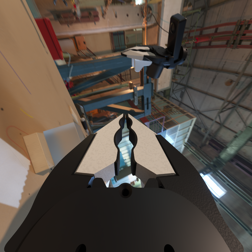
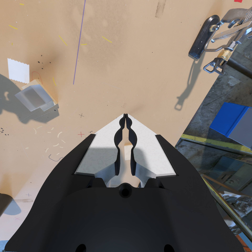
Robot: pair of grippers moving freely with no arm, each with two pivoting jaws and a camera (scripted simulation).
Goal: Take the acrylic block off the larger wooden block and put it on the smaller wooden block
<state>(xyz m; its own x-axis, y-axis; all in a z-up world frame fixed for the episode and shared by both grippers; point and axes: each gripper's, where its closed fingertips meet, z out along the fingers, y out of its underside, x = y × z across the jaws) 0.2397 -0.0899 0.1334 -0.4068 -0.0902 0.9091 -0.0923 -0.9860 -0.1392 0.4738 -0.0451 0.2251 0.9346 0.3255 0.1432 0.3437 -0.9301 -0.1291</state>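
The frosted clear acrylic block (image 2: 34, 96) lies on the larger pale wooden block (image 2: 36, 82) at the left of the tan table (image 2: 122, 54). Both also show in the left wrist view, the acrylic block (image 1: 61, 140) against the wooden block (image 1: 38, 152), low on the left. The smaller wooden block (image 2: 127, 151) shows only through the gap between my right fingers, on the table beneath them. My right gripper (image 2: 125, 114) is shut and empty above the table. It also shows farther off in the left wrist view (image 1: 123, 53). My left gripper (image 1: 125, 114) is shut and empty, pointing past the table's edge.
A white sheet of paper (image 2: 18, 70) lies beside the larger block. A metal clamp with a black pad (image 2: 212, 39) sits at the table's far right edge. A blue box (image 2: 234, 120) stands off the table to the right.
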